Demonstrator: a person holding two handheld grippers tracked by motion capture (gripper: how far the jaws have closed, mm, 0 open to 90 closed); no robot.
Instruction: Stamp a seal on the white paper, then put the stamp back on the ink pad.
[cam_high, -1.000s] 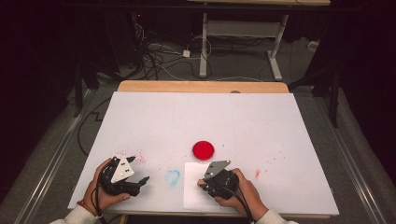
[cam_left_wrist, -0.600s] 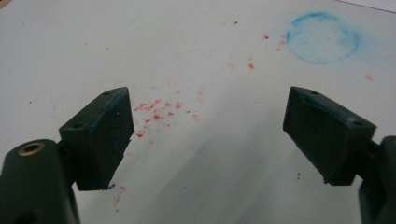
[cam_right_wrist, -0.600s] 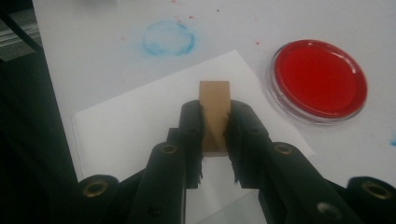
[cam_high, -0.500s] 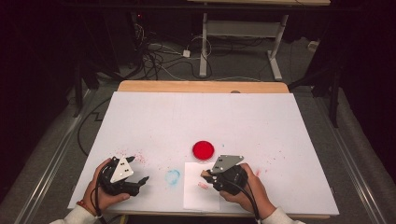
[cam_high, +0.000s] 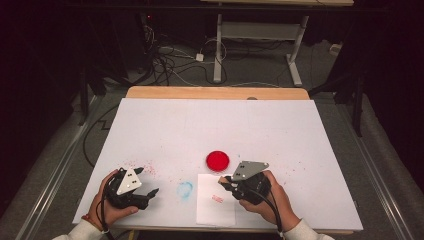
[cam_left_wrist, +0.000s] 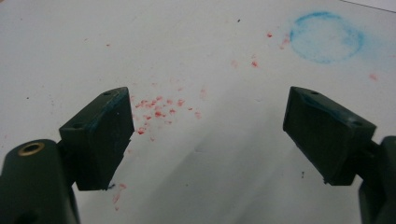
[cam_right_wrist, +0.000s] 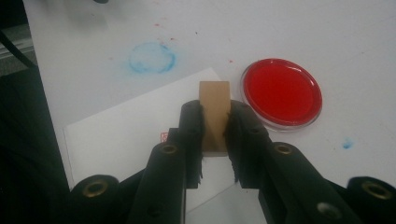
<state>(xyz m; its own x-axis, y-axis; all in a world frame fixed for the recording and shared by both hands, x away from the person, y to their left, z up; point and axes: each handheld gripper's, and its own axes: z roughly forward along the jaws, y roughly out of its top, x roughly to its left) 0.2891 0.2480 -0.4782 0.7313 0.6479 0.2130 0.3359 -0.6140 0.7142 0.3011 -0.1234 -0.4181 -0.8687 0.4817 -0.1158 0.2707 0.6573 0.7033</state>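
The right gripper (cam_right_wrist: 215, 122) sits low at the 5 o'clock part of the flat white table (cam_high: 165, 125), tipped toward 11 o'clock. Its jaws squeeze a small brown wooden stamp block (cam_right_wrist: 214, 112) over the white paper sheet (cam_right_wrist: 126, 130). The round red ink pad (cam_right_wrist: 282, 91) lies just beside it, at 2 o'clock. The left gripper (cam_left_wrist: 205, 135) rests at 7 o'clock with its jaws wide apart, holding nothing. Since a second ago, the right gripper has slid a little toward 3 o'clock. A smudgy blue ring (cam_left_wrist: 327, 37) and red specks mark the table.
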